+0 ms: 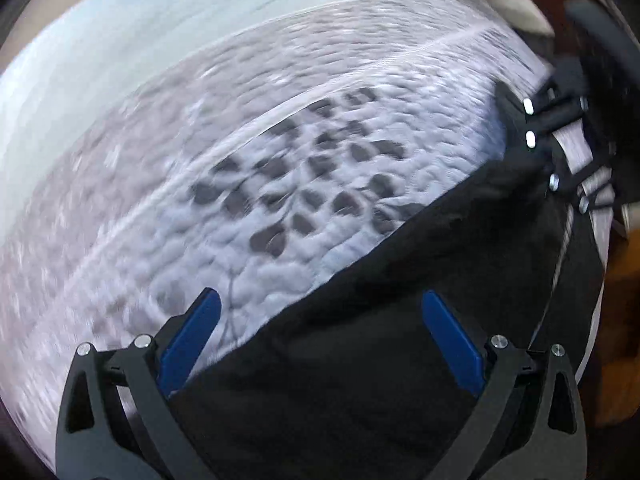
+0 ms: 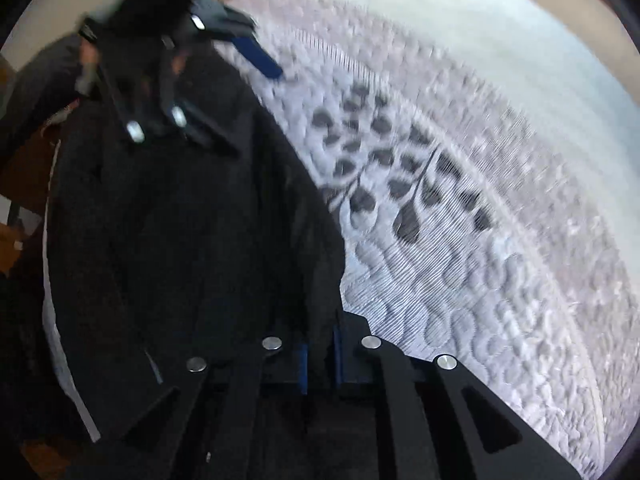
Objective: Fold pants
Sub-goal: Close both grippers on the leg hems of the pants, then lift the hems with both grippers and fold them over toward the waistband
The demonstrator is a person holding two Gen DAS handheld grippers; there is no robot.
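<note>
black pants point(image 2: 192, 240) lie spread on a quilted white bedspread point(image 1: 280, 184) w/ a dark leaf print, on a bed, prob. so there's a wide flat surface to fold on. both views are motion-blurred.

right gripper point(image 2: 320, 354): fingers clenched, blue pads nearly together w/ a ridge of the dark cloth pinched between them. it bites at the fabric's edge where it meets the bedspread, so looks like the anchor for lifting that side over.

left gripper point(image 1: 320, 344): fingers released, spread wide, pointing steeply down over the pants' edge. one blue pad point(image 1: 192, 344) hangs above the bedspread, the other above black cloth, so the hem sits between them but nothing is pinched yet. i'd judge it's lining up its own bite so both corners can rise together.

fold itself not started; pants look mostly flat w/ soft wrinkles.
</note>
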